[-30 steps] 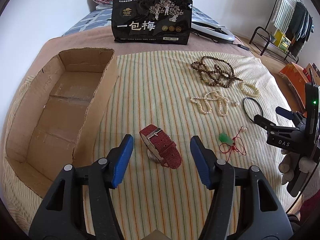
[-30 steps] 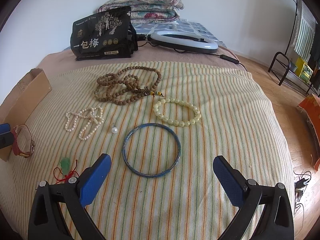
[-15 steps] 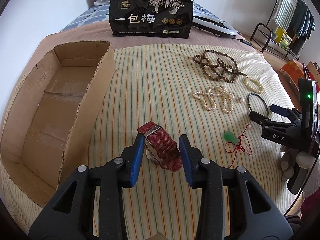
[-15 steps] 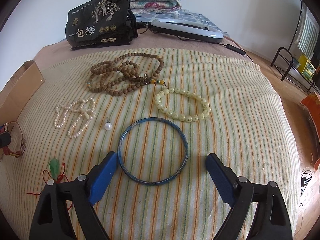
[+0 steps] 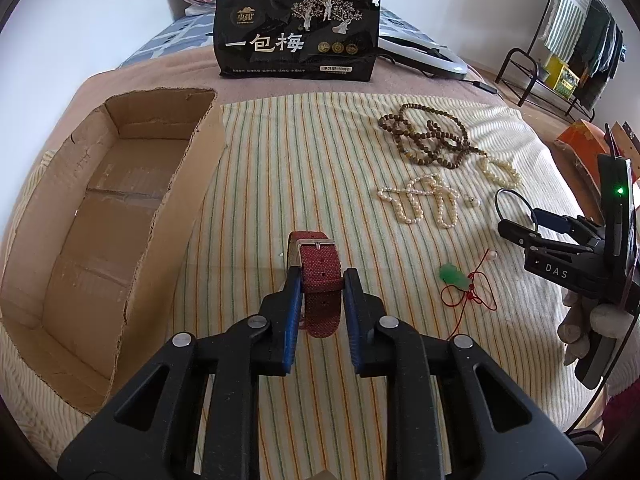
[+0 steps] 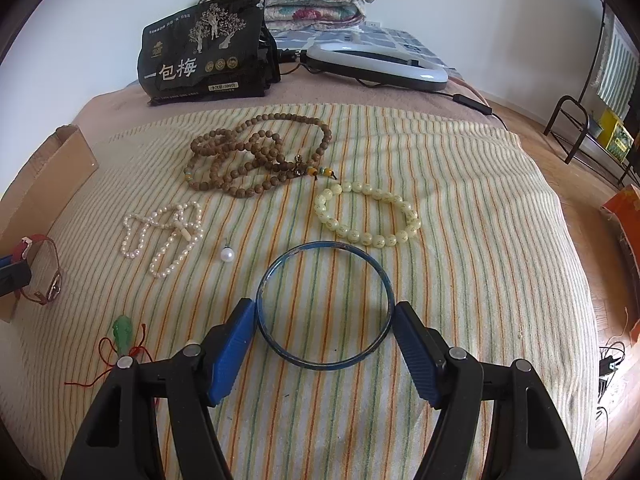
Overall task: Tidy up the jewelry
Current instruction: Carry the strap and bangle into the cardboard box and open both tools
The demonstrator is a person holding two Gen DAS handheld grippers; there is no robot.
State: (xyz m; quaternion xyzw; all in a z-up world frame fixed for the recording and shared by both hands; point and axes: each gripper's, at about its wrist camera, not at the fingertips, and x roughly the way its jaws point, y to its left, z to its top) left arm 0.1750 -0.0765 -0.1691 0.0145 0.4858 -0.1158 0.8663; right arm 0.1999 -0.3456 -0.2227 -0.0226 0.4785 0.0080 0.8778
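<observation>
The left gripper (image 5: 319, 304) has narrowed since half a second ago and now pinches the red woven-strap watch (image 5: 319, 280) on the striped blanket (image 5: 304, 168), beside the open cardboard box (image 5: 100, 216). The right gripper (image 6: 324, 340) has also narrowed, yet stays wide, its blue pads (image 6: 232, 344) flanking the thin blue bangle (image 6: 324, 304), whether touching I cannot tell.
</observation>
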